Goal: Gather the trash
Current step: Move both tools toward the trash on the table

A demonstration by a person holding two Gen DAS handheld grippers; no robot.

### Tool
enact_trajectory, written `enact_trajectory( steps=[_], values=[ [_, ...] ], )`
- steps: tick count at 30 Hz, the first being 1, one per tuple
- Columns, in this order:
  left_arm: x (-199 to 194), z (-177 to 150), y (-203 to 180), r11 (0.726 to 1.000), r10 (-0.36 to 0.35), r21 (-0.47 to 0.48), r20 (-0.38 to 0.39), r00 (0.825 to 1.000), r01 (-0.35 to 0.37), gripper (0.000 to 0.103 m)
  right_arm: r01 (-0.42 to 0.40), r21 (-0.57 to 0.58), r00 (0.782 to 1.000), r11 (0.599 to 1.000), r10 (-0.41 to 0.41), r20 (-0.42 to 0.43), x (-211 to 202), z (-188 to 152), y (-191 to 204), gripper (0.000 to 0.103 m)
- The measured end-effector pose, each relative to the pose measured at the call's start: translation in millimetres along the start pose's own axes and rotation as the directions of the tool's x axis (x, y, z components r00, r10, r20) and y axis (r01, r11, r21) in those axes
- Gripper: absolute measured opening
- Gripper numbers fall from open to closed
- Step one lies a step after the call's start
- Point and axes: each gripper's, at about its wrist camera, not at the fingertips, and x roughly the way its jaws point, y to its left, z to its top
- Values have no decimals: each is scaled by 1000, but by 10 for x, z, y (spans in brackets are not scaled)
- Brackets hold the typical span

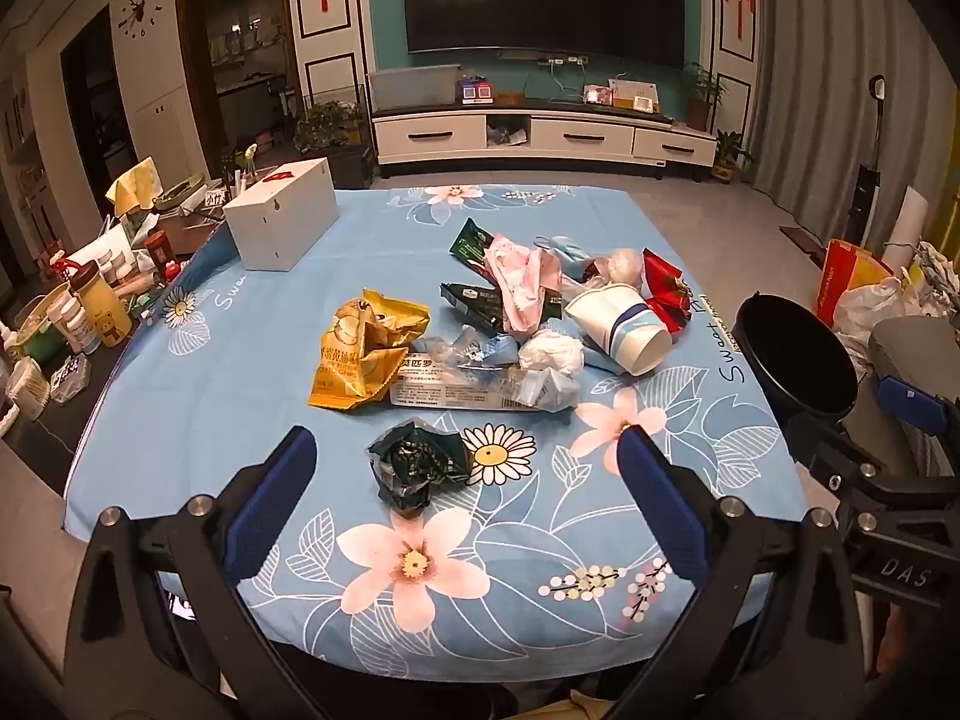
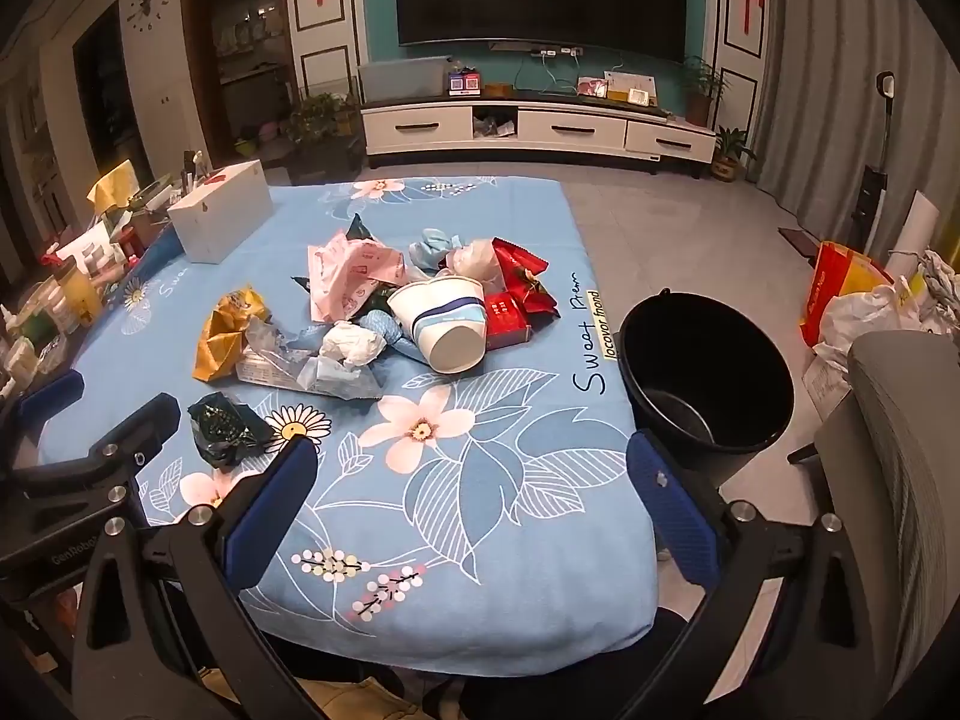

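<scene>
Trash lies in a pile on the blue floral tablecloth (image 1: 240, 384): a crumpled dark wrapper (image 1: 417, 468) nearest me, a yellow chip bag (image 1: 366, 354), a tipped paper cup (image 1: 621, 324), pink wrappers (image 1: 525, 282), white tissue (image 1: 549, 351) and red packets (image 1: 663, 288). My left gripper (image 1: 465, 468) is open, its jaws either side of the dark wrapper, just short of it. My right gripper (image 2: 471, 477) is open and empty above the table's near right corner. The dark wrapper (image 2: 225, 426) and cup (image 2: 447, 324) also show there. A black bucket (image 2: 708, 372) stands right of the table.
A white box (image 1: 282, 219) sits at the table's far left. Bottles and jars (image 1: 90, 306) crowd a side table on the left. Bags (image 2: 858, 294) and a grey chair (image 2: 900, 450) stand on the right. A TV cabinet (image 1: 540, 135) lines the far wall.
</scene>
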Motion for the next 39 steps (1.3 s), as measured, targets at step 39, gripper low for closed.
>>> enact_trajectory(
  steps=[39],
  values=[
    [153, 22, -106, 1000, -12, 9, 38, 999, 11, 100, -8, 22, 1000, 1000, 8, -9, 101, 18, -69, 101]
  ],
)
